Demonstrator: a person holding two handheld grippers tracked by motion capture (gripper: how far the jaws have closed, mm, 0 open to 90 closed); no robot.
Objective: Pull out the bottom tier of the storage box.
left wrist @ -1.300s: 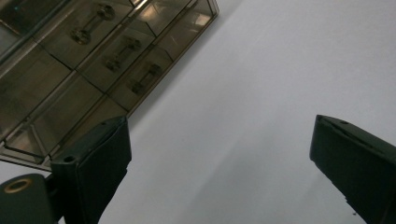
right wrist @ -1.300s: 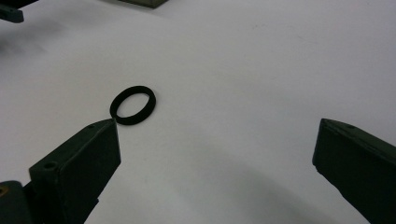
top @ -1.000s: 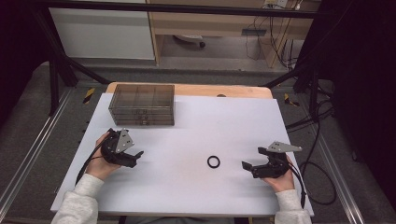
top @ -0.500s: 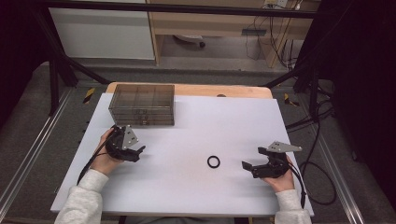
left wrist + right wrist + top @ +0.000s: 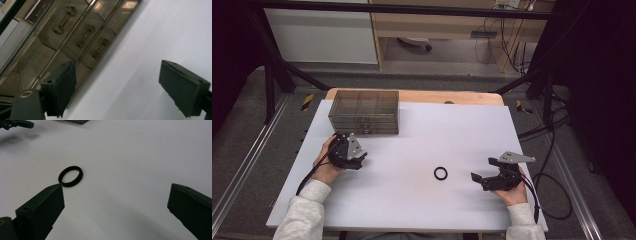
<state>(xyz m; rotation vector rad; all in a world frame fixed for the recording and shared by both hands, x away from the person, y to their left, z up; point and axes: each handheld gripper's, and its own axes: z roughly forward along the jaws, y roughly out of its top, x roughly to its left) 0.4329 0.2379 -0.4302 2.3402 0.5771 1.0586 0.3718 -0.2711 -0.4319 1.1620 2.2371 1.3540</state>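
Drawers are what the left claw (image 5: 360, 161) seems to be after: it sits just in front of the smoky see-through drawer box (image 5: 364, 111) at the far left of the white counter (image 5: 422, 210), rolled on its side. In the left gripper view its jaws have just been closing a little, yet they stand wide apart with nothing between them, and the box's three drawer fronts with their small handles (image 5: 85, 39) lie just beyond the tips, apart from them.

Right of the drawer box and nearer the person, a small black ring (image 5: 440, 173) lies flat on the counter by itself. The right claw (image 5: 477, 178) rests further right of it, pointing its way, jaws spread wide and empty; in the right gripper view the ring (image 5: 70, 176) lies just past the left pad, untouched.

Trouble I would expect: the handles are slim and the left claw comes at them tilted, so the pads could close on one edge and slip off, or shove the light box backward toward the counter's far edge instead of drawing a drawer out. The ring is thin and flat, so pads closing a bit high could skate over it or flick it away from the box.

No brand, label or writing can be read on anything.
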